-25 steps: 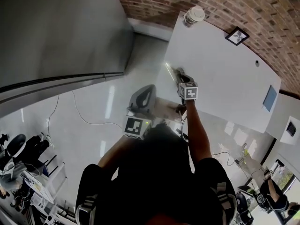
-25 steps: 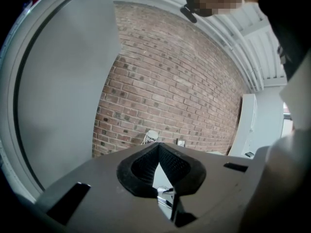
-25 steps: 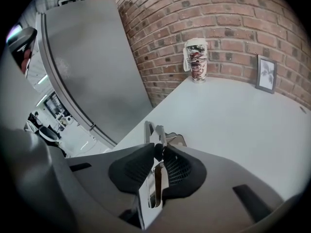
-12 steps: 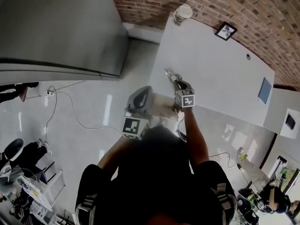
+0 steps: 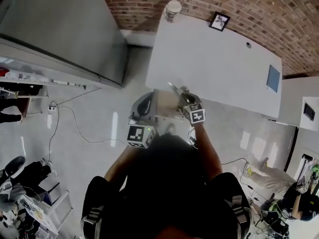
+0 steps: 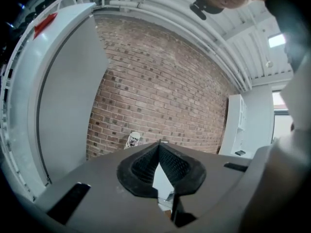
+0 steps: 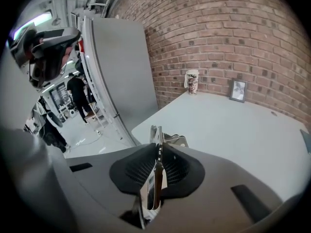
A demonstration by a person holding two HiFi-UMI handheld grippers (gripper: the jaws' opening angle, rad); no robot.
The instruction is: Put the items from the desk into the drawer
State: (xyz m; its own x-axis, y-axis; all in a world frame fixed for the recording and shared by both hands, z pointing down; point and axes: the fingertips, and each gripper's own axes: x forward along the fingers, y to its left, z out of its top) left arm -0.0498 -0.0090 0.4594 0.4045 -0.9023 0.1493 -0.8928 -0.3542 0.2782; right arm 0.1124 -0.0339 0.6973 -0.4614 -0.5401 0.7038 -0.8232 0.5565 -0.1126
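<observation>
- clamped edge-on between the ribbed pads of the right gripper (image 7: 158, 148) — a thin, shiny metal item (image 7: 154, 188), its tip and a looped part poking out past the jaws; jaws just drawn tighter onto it.
- from the head view, held at the near edge of the white desk (image 5: 219, 59), just above a pale boxy shape (image 5: 164, 103) — possibly the open drawer, but too masked by the grippers to say.
- left gripper (image 6: 159, 147) closed tip to tip on nothing, raised beside its partner and facing the brick wall (image 6: 160, 91).
- metal item judged stiff, light and slick: bare metal on rubber, likely to pivot or slide if nipped at one end only; no sign of fragility, though sure to clatter if dropped.
- best taken across the flat faces near the middle, much as here, rather than by the loop.
- left on the desk, well apart from both grippers: a lidded cup (image 5: 173, 9) and a small picture frame (image 5: 220, 21) by the wall, and a flat blue item (image 5: 272, 78) near the far right edge.
- cup judged light and easily crushed, so a gentle squeeze low on its wall; frame judged rigid but with a breakable face, better held by its rim.
</observation>
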